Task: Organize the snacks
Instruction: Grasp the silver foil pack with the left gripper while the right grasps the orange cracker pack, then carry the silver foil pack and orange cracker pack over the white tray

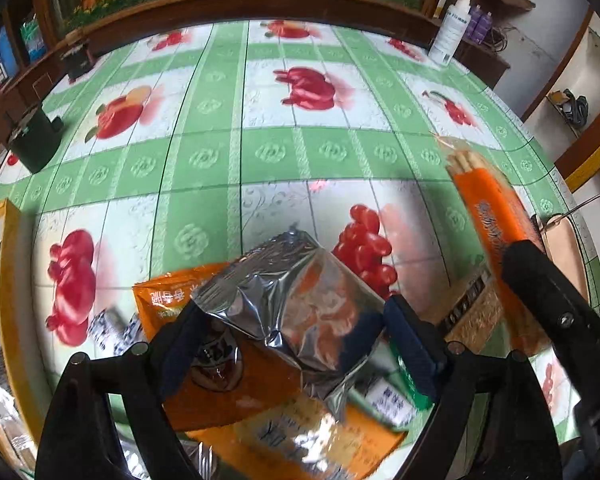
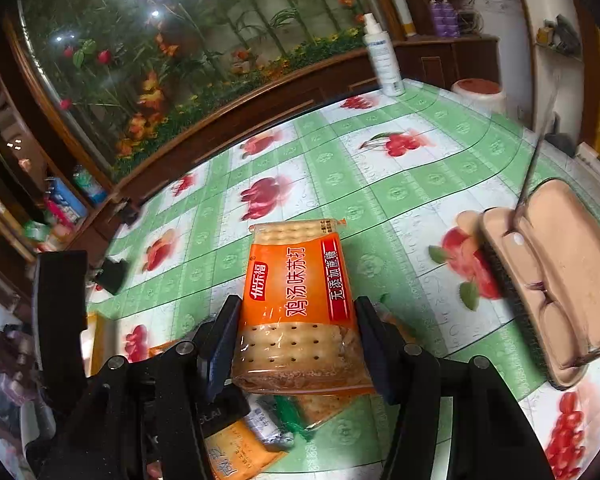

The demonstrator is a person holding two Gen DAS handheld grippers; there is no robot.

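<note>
My left gripper (image 1: 288, 332) is shut on a silver foil snack packet (image 1: 296, 300), held above a pile of orange snack packets (image 1: 236, 392) on the table. My right gripper (image 2: 296, 344) is shut on an orange pack of soda crackers (image 2: 300, 304), lifted above the table. That cracker pack also shows at the right of the left wrist view (image 1: 496, 232), with the right gripper's black body below it. More loose packets (image 2: 252, 440) lie under the right gripper.
The table carries a green and white fruit-print cloth (image 1: 260, 152). An orange-rimmed box (image 1: 8, 280) stands at the left edge. A tan tray (image 2: 560, 276) lies right. A white spray bottle (image 2: 384, 56) stands far right. A dark container (image 1: 36, 140) sits far left.
</note>
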